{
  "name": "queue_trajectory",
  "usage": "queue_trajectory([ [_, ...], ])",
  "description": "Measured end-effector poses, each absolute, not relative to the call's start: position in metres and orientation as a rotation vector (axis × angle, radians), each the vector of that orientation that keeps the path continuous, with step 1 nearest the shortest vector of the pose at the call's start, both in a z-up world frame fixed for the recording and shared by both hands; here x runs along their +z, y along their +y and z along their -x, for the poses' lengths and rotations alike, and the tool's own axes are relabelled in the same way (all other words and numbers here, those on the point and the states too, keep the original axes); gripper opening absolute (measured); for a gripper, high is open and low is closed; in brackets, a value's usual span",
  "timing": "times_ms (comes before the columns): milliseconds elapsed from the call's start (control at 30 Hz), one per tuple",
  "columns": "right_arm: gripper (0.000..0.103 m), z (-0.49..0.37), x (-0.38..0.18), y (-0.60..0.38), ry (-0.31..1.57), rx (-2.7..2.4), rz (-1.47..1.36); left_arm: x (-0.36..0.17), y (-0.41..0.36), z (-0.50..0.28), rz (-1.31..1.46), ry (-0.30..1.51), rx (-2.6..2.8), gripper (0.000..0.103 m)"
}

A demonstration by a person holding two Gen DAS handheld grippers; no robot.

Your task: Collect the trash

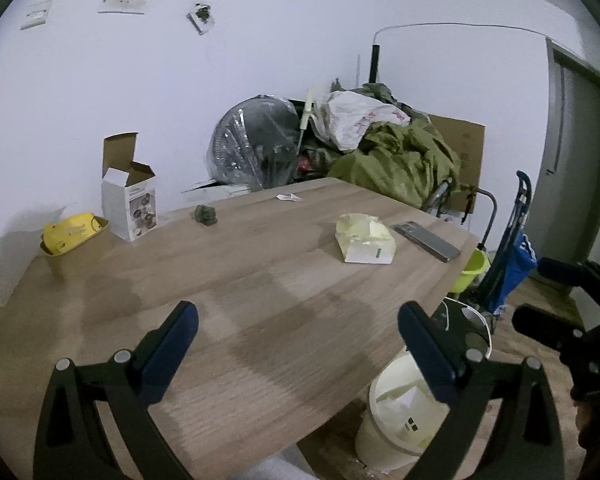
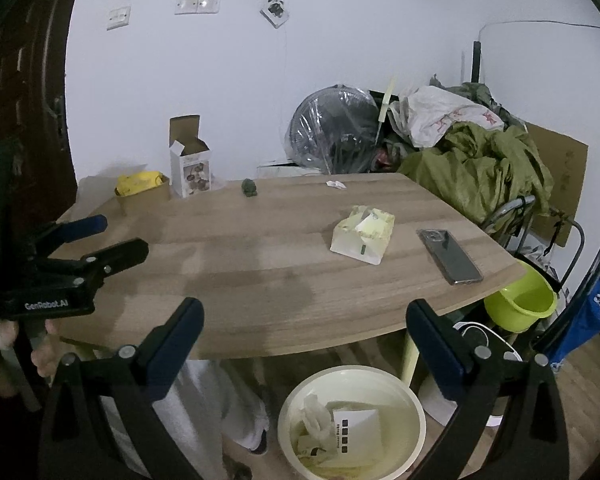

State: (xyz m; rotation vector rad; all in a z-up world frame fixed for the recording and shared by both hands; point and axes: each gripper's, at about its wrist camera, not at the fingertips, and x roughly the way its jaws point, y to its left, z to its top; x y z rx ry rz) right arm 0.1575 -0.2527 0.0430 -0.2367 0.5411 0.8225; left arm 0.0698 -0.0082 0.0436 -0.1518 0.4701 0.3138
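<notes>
My left gripper (image 1: pixel 298 320) hovers open and empty over the near part of the wooden table (image 1: pixel 260 280). My right gripper (image 2: pixel 304 316) is open and empty too, above the table's front edge and the cream trash bin (image 2: pixel 352 370) on the floor, which holds a white card (image 2: pixel 358 430) and crumpled paper (image 2: pixel 316 412). On the table lie a small white paper scrap (image 2: pixel 336 185), a dark green crumpled lump (image 2: pixel 250 189), an open white carton (image 2: pixel 190 168) and a yellow wrapper in a small box (image 2: pixel 140 182). The bin (image 1: pixel 400 412) also shows by the table corner.
A pale tissue pack (image 2: pixel 362 236) and a phone (image 2: pixel 450 256) lie on the table's right side. A green basin (image 2: pixel 520 300), a blue bag (image 2: pixel 584 320), a heap of green cloth (image 2: pixel 480 164) and a wrapped fan (image 2: pixel 332 128) crowd the right and back. Grey-trousered legs (image 2: pixel 204 400) stand near the bin.
</notes>
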Motion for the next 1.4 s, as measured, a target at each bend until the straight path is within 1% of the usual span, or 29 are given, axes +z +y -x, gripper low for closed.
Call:
queue_trajectory([
  [367,0.101,-0.164,0.029,-0.254,0.568,0.798,0.231,0.038,-0.013,-0.075,0.136,0.493,0.271,0.100],
  [1400,0.101,-0.166,0.028,-0.262,0.576,0.774,0.227,0.033,-0.027,-0.085,0.136,0.512,0.210,0.100],
])
